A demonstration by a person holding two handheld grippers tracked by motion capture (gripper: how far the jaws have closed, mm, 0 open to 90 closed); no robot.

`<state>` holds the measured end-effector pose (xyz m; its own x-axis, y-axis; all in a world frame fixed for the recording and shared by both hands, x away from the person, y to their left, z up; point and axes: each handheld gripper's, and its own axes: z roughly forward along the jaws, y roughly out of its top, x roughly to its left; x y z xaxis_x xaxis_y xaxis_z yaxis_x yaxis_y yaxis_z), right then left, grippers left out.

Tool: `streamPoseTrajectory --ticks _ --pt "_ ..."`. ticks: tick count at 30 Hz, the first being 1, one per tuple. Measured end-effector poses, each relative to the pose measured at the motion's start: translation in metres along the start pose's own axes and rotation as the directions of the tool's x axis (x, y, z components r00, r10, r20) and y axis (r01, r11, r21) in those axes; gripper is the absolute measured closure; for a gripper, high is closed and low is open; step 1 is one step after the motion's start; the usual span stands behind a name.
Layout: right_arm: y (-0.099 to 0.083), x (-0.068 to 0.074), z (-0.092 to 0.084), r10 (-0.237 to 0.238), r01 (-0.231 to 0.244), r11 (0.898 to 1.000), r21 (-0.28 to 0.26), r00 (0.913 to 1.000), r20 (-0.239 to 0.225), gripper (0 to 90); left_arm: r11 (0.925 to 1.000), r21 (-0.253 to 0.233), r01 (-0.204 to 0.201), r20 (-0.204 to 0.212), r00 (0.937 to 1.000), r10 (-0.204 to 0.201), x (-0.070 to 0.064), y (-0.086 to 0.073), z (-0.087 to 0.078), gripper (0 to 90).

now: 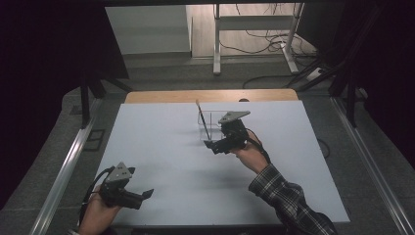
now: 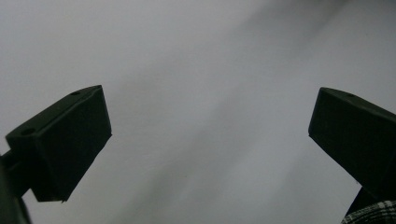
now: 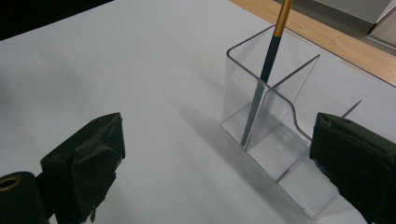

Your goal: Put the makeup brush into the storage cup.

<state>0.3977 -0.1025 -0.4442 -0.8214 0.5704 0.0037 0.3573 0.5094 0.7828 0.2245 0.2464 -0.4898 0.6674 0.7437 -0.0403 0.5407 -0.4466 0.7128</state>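
Observation:
A clear plastic holder [image 1: 211, 125] [image 3: 275, 135] with divided compartments stands on the white table top [image 1: 161, 147], right of middle. A dark pencil with an orange upper part [image 1: 202, 120] [image 3: 265, 74] leans in its rear compartment. My right gripper [image 1: 214, 145] [image 3: 219, 158] hovers just in front of the holder, open, with nothing between its jaws. My left gripper [image 1: 146, 194] [image 2: 210, 140] is near the front left corner of the table, open and empty, facing the bare white surface.
A wooden strip [image 1: 210, 95] runs along the table's far edge. Metal rails [image 1: 63, 171] flank the table on both sides. A white table frame [image 1: 254, 29] and cables lie on the floor beyond. A plaid sleeve [image 1: 288, 200] comes in at the bottom right.

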Motion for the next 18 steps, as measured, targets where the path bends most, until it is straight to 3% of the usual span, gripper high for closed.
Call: streamPoseTrajectory --ticks 18 --pt "-0.013 0.008 -0.010 -0.002 0.002 1.000 0.016 1.0000 0.007 2.5 1.0000 0.001 0.008 0.004 1.0000 -0.008 0.000 0.000 0.000 0.0"
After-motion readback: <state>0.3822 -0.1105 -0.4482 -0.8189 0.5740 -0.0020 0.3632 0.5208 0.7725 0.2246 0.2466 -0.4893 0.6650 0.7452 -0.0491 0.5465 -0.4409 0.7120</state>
